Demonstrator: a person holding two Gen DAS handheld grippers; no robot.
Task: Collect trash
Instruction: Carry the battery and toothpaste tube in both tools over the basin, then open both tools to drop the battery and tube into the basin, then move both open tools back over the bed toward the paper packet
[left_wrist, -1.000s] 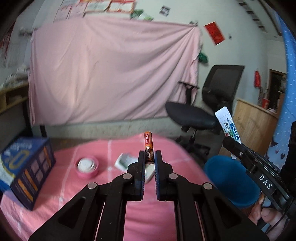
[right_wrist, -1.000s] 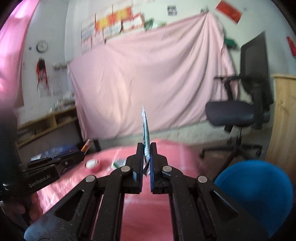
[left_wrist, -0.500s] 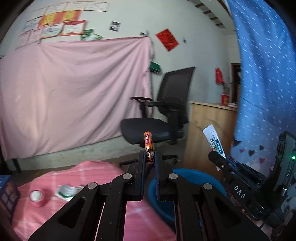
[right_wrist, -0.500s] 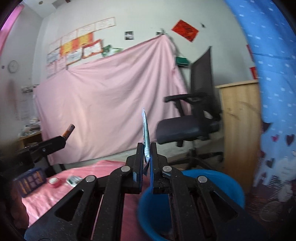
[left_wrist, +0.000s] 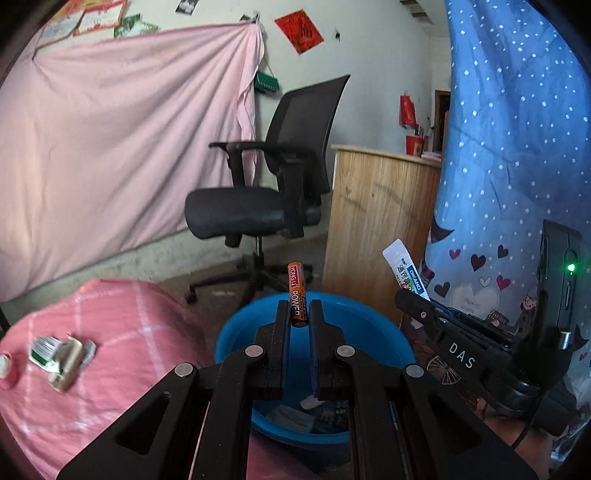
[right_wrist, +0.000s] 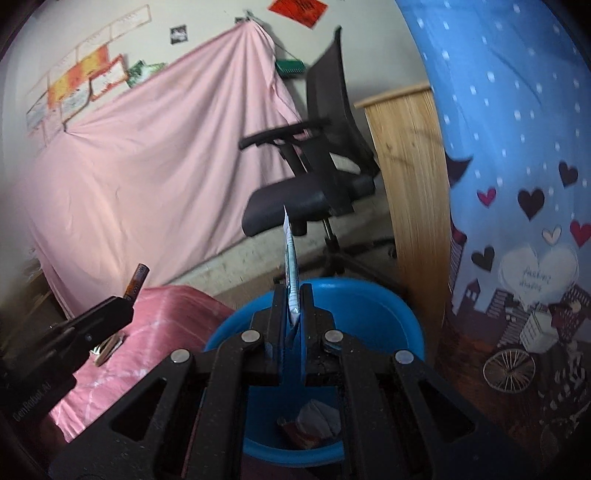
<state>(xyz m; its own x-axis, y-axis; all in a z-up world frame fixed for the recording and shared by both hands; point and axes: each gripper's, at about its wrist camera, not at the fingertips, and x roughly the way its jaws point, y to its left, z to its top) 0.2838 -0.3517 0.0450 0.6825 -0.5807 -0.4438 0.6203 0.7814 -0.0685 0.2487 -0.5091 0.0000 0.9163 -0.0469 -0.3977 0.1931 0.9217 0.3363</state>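
Observation:
My left gripper (left_wrist: 298, 314) is shut on an orange and black battery (left_wrist: 296, 291) that stands upright between its tips, above the near rim of a blue plastic basin (left_wrist: 354, 321). My right gripper (right_wrist: 293, 300) is shut on a flat white and blue packet (right_wrist: 291, 258), seen edge-on, over the same blue basin (right_wrist: 376, 306). In the left wrist view the right gripper (left_wrist: 410, 299) sits at the right with the packet (left_wrist: 406, 271) sticking up. In the right wrist view the left gripper (right_wrist: 127, 301) reaches in from the left with the battery (right_wrist: 136, 281). Crumpled scraps (right_wrist: 317, 417) lie in the basin.
A pink-covered table (left_wrist: 92, 354) at the left carries a crumpled wrapper (left_wrist: 62, 350) and a tape roll (left_wrist: 4, 365). Behind the basin stand a black office chair (left_wrist: 266, 192) and a wooden counter (left_wrist: 376, 218). A blue patterned curtain (left_wrist: 517, 147) hangs at the right.
Both grippers swung right from over the pink table to above the blue basin, each still holding its item. The table and its blue box slid out to the left.

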